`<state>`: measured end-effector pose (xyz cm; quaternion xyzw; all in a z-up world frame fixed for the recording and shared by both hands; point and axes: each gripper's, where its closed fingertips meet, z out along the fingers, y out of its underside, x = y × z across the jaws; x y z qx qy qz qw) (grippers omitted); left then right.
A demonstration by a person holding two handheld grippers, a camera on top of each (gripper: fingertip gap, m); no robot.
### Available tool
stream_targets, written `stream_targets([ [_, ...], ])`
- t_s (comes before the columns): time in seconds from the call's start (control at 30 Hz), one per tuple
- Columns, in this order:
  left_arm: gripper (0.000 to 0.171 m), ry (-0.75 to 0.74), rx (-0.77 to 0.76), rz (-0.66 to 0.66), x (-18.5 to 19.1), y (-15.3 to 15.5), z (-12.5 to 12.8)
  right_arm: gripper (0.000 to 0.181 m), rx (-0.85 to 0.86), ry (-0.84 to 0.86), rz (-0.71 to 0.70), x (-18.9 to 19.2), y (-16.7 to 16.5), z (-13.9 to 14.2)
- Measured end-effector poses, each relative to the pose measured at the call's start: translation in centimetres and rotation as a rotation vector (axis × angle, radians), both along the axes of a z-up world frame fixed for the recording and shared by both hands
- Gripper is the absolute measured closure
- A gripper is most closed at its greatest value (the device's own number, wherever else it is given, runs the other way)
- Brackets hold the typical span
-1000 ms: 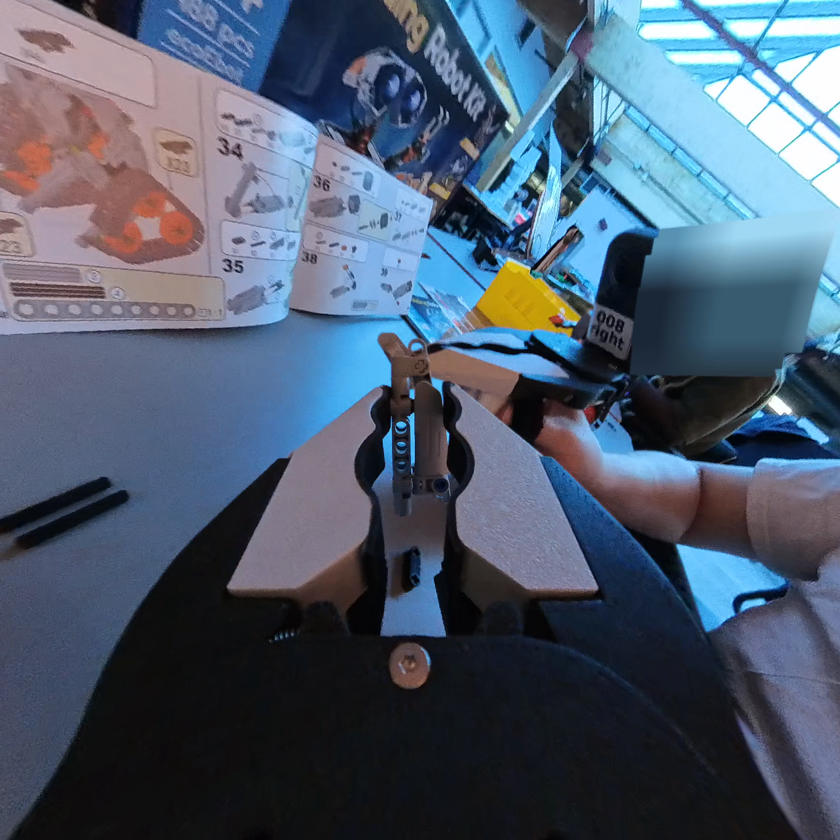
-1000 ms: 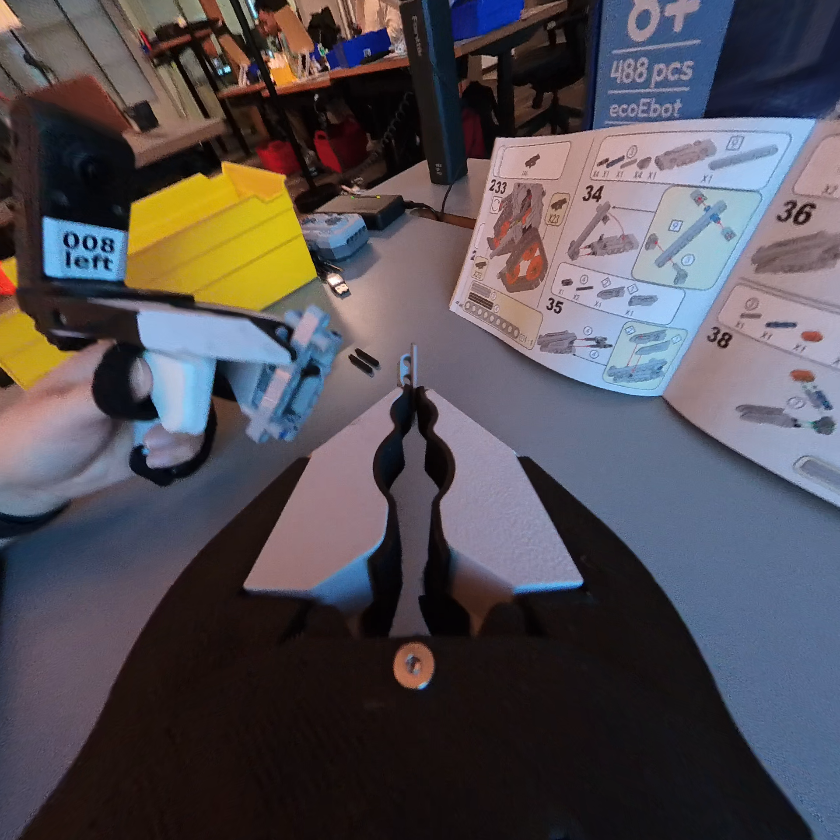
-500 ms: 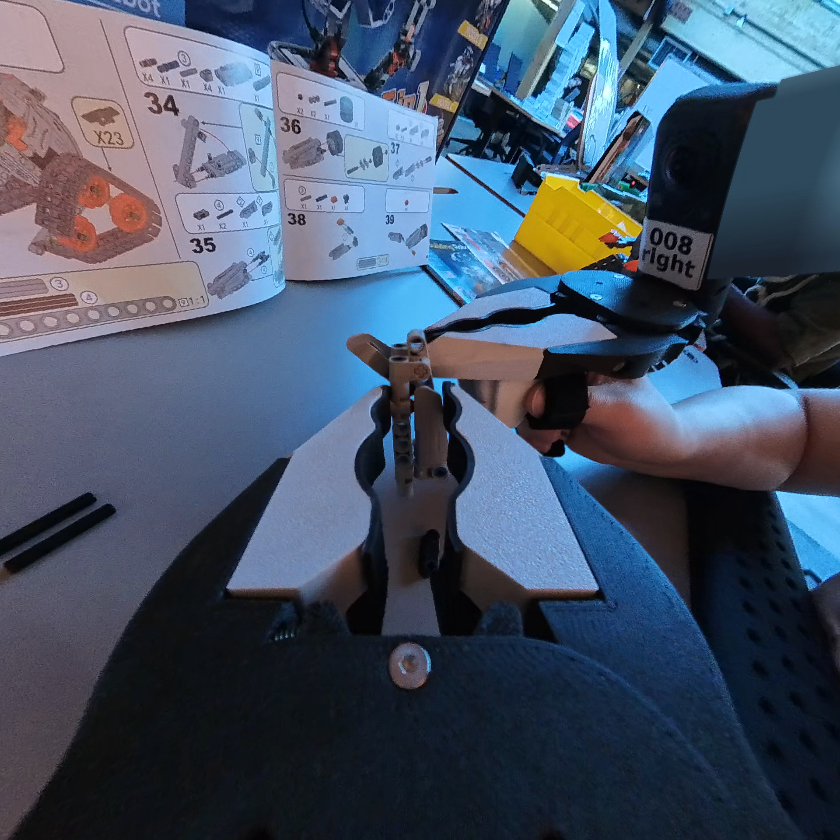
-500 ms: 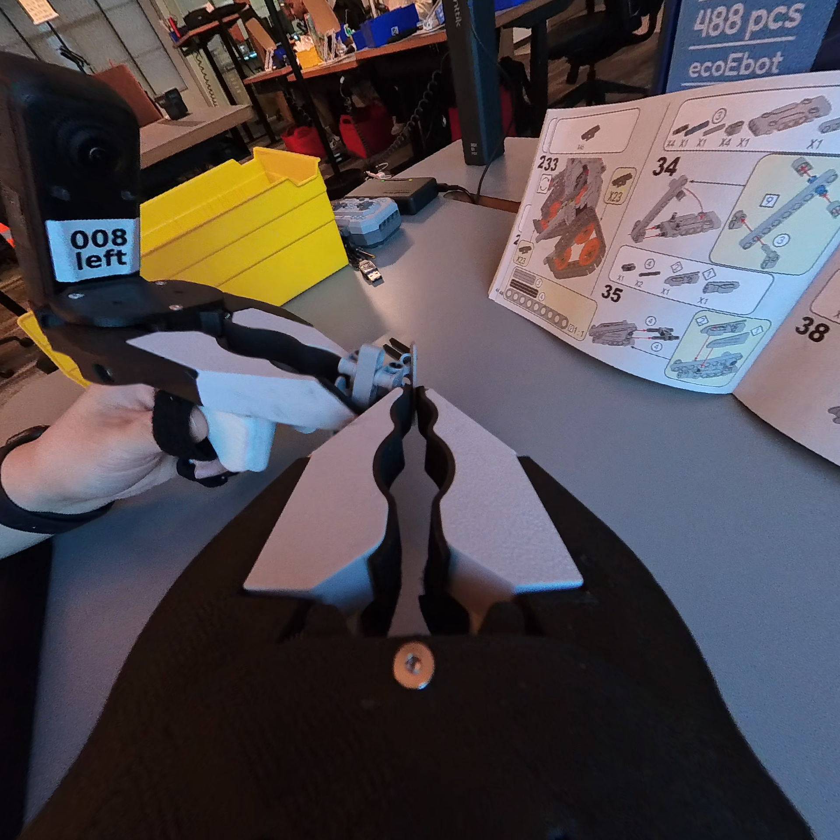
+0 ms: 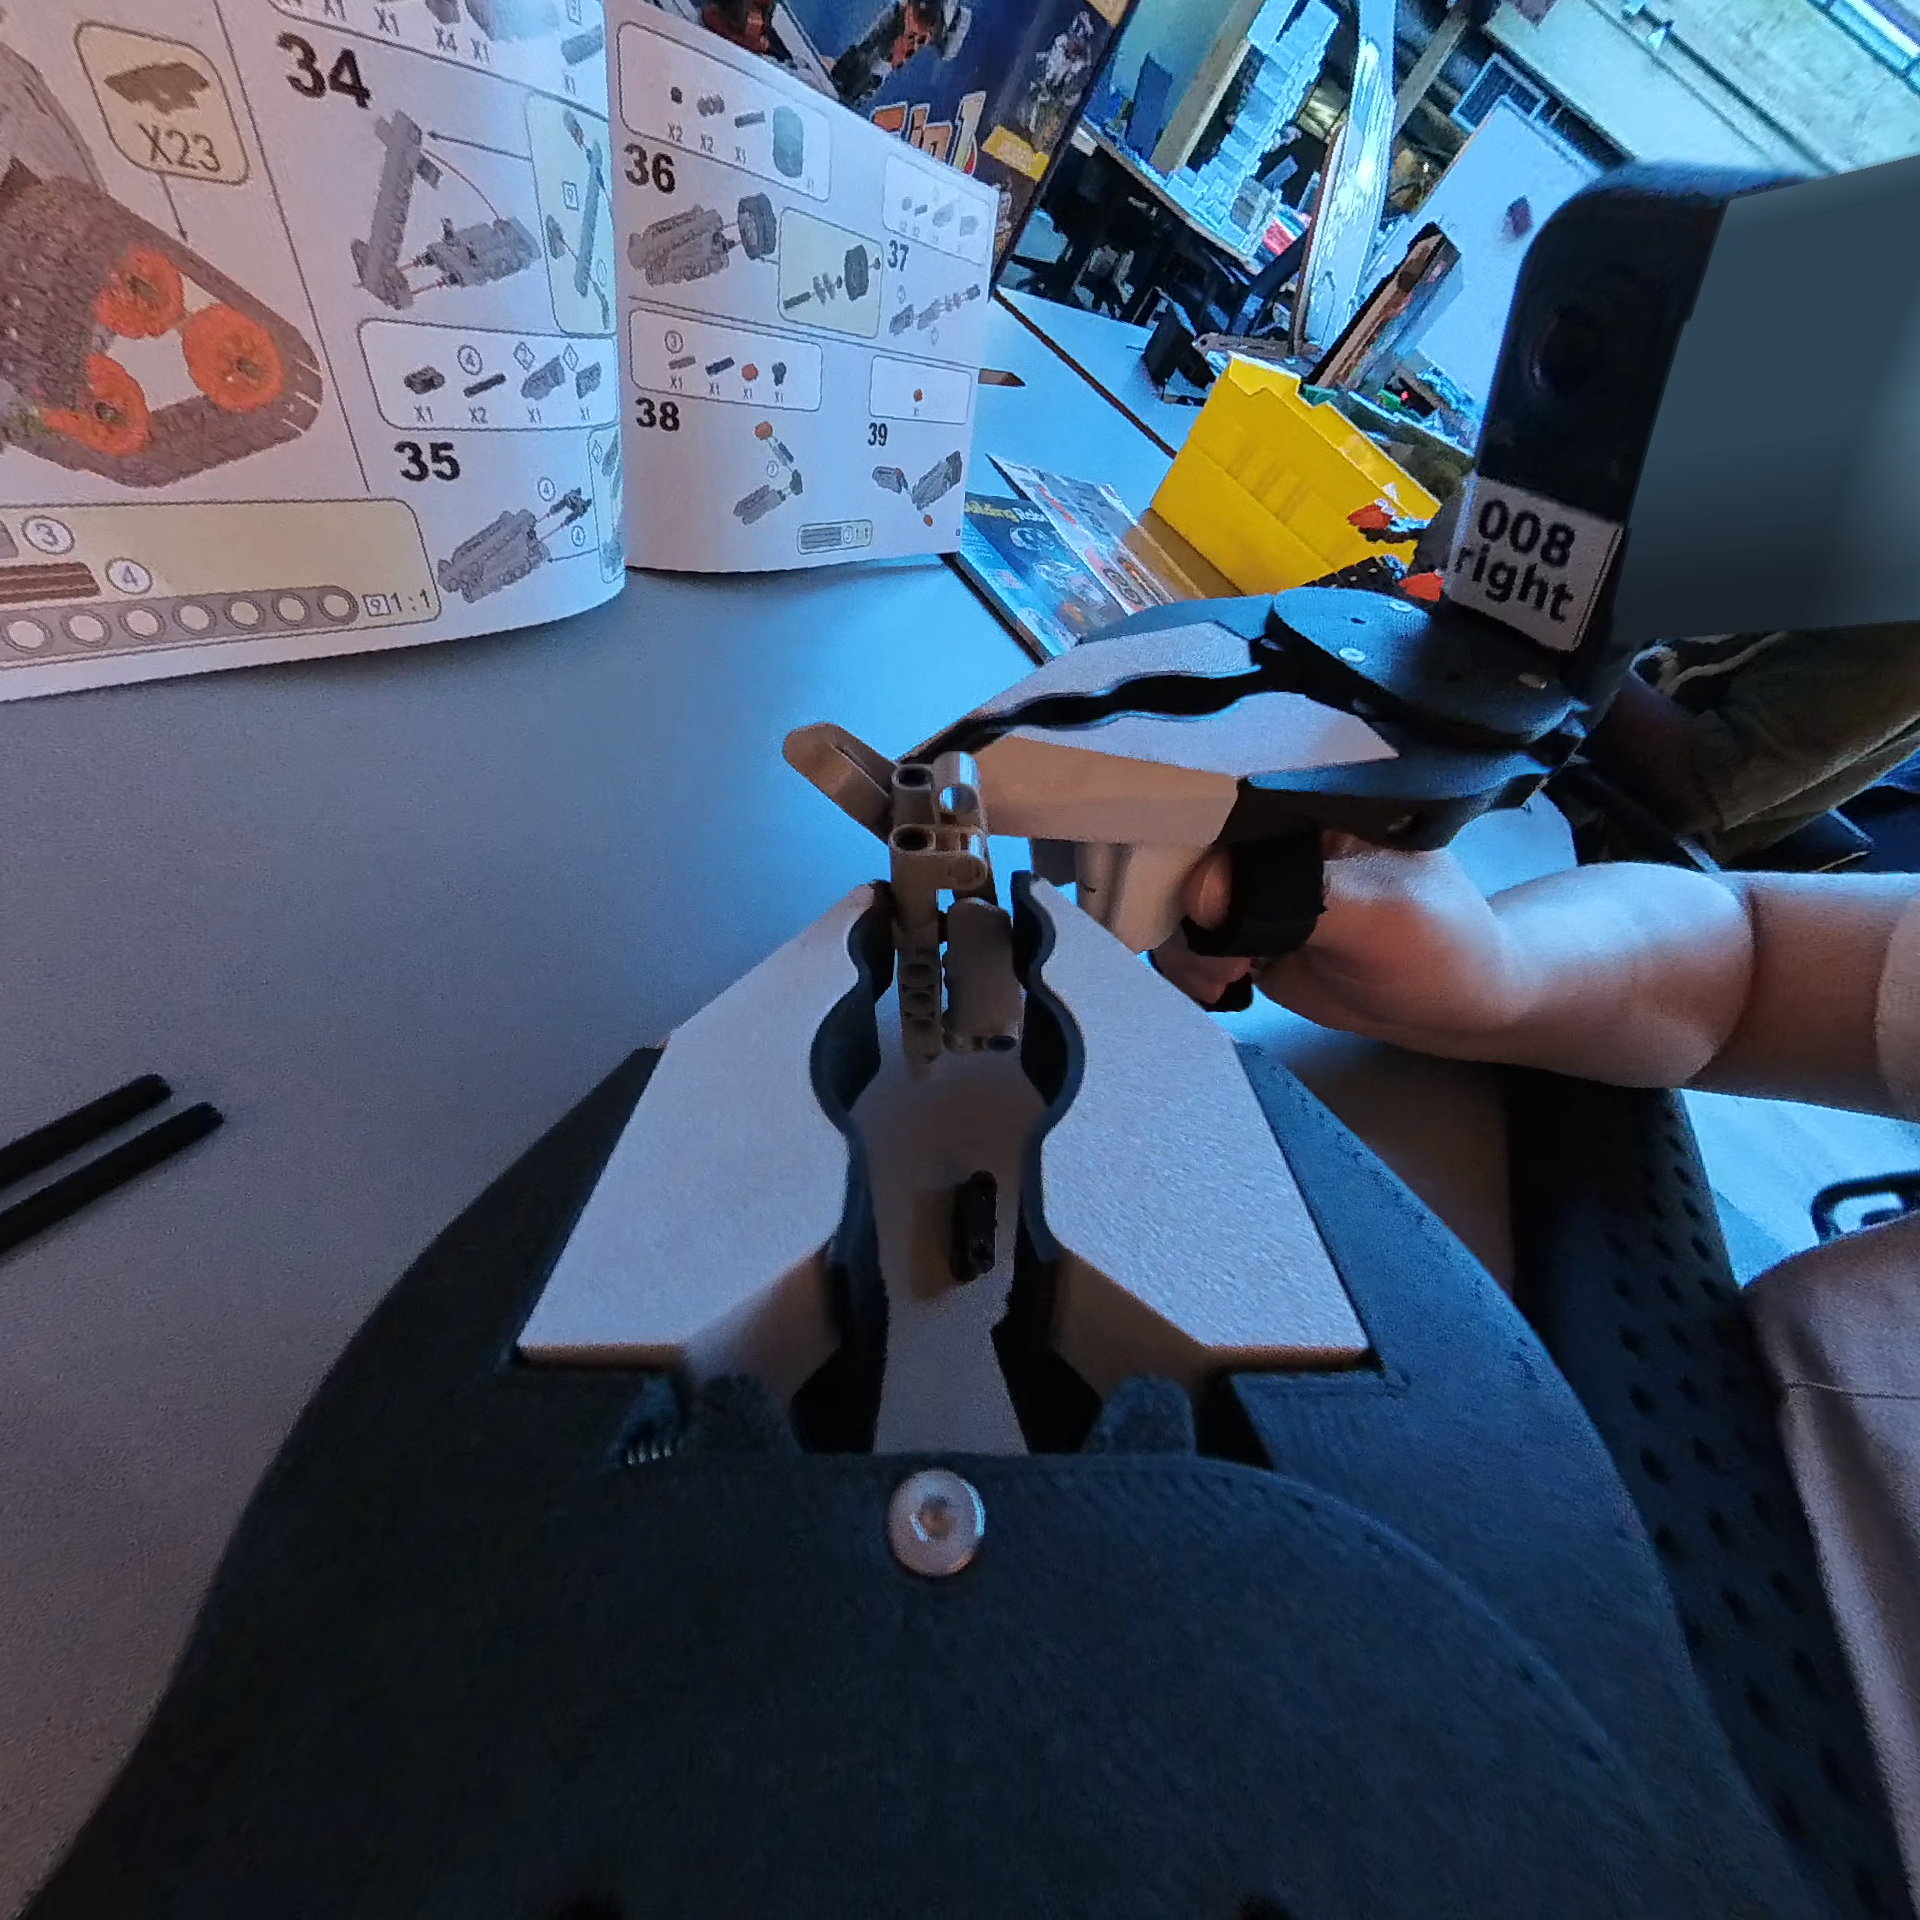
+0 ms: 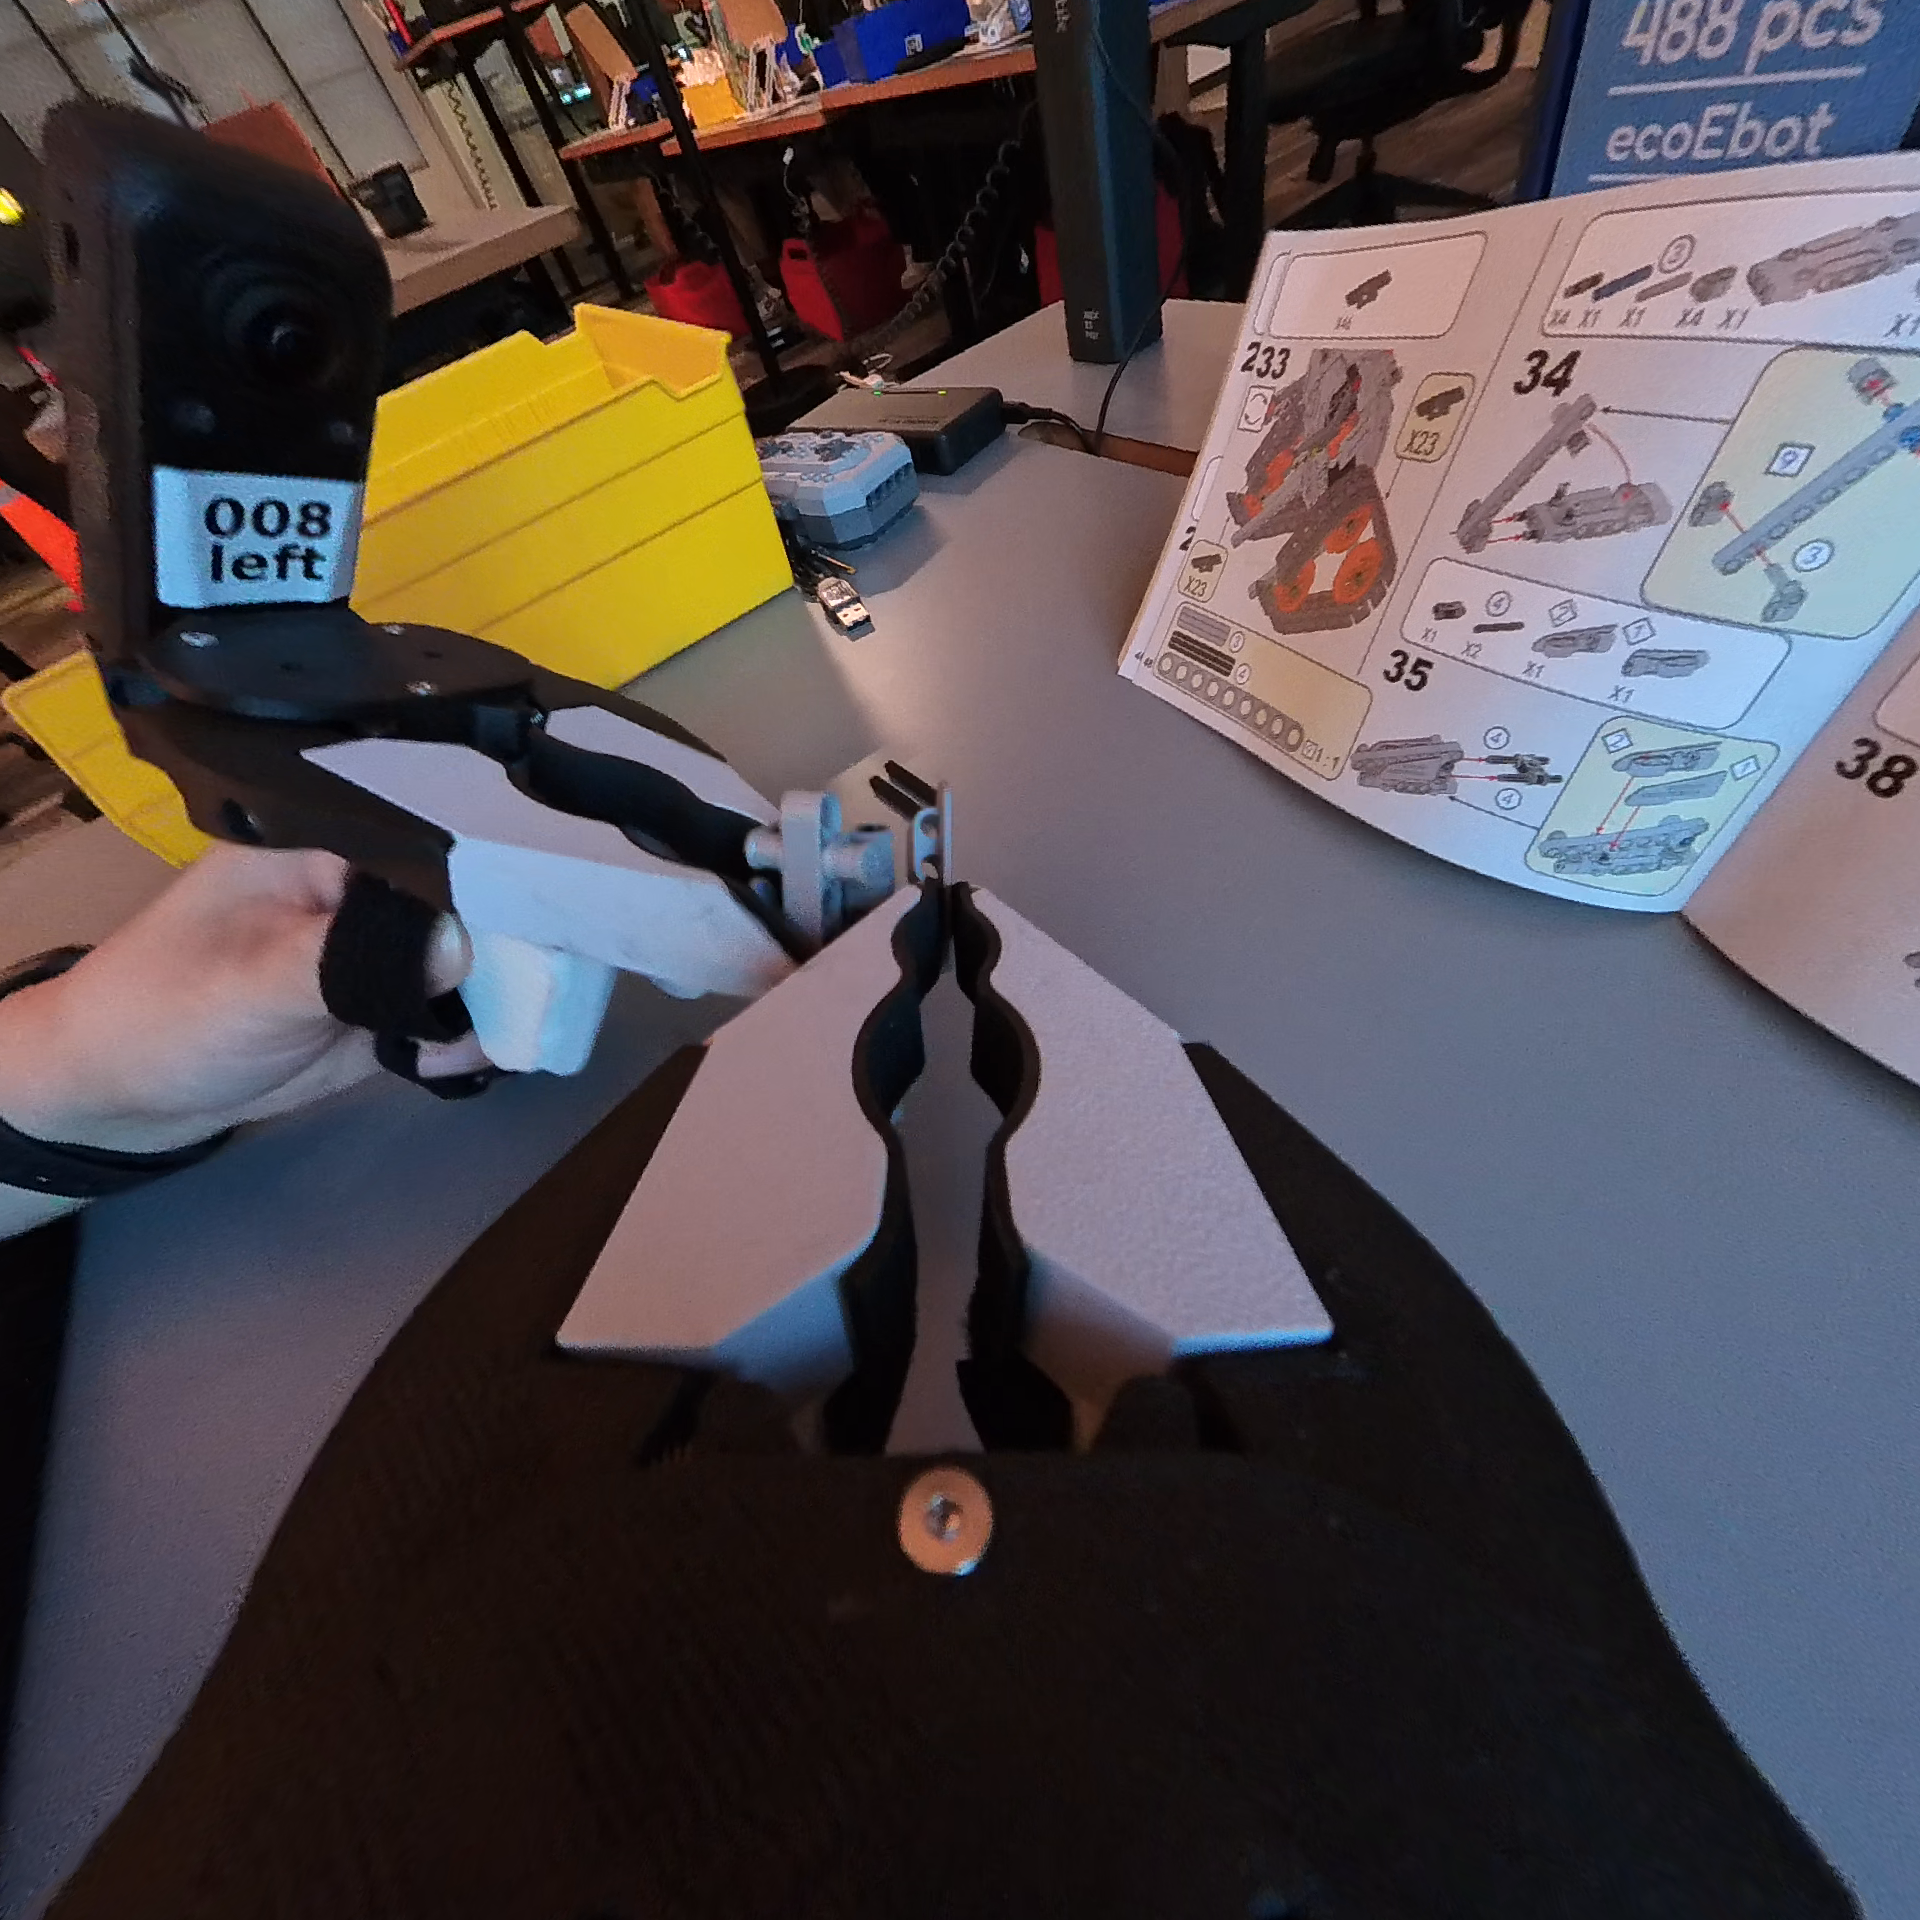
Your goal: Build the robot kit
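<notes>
My left gripper (image 5: 951, 899) is shut on a small grey brick assembly (image 5: 925, 935), a holed beam with a connector that sticks up past the fingertips. A small black pin (image 5: 974, 1226) lies loose in the gap behind it. My right gripper (image 6: 940, 896) is shut on a thin grey flat piece (image 6: 932, 831), held edge-on. In the left wrist view the right gripper (image 5: 914, 756) comes in from the right, and its piece (image 5: 831, 750) touches the top of the assembly. In the right wrist view the left gripper (image 6: 774, 868) and its assembly (image 6: 831, 852) sit just left of my fingertips.
An open instruction booklet (image 5: 468, 343) stands at the back of the grey table (image 5: 416, 883). Two black axles (image 5: 94, 1153) lie at the left. A yellow bin (image 6: 561, 488), a grey control box (image 6: 836, 488) and a black adapter (image 6: 935, 416) are farther off. Left and right tips are no more than a few centimetres apart. The left tips stand about 8 cm off the small black pin (image 5: 974, 1226).
The two grippers have come together. The right gripper's thin piece, apart from the assembly a second ago, now meets its top. Both grippers stay shut.
</notes>
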<state>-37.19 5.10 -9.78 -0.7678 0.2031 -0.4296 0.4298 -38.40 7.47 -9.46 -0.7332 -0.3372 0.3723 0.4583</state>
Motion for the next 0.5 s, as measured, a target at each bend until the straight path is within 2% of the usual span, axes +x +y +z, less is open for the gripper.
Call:
stream_targets([
  [0.1,0.152,-0.033,0.009,0.022,-0.7,0.2,0.8,0.181,0.103,-0.080,-0.025,0.7,1.0,-0.1],
  [0.3,0.152,-0.059,0.005,0.076,-2.0,1.1,1.0,0.181,0.454,-0.320,-0.078,2.2,2.8,0.6],
  [0.5,0.151,-0.092,-0.019,0.089,-2.4,1.3,0.9,0.181,0.548,-0.433,-0.044,1.8,2.5,-0.6],
])
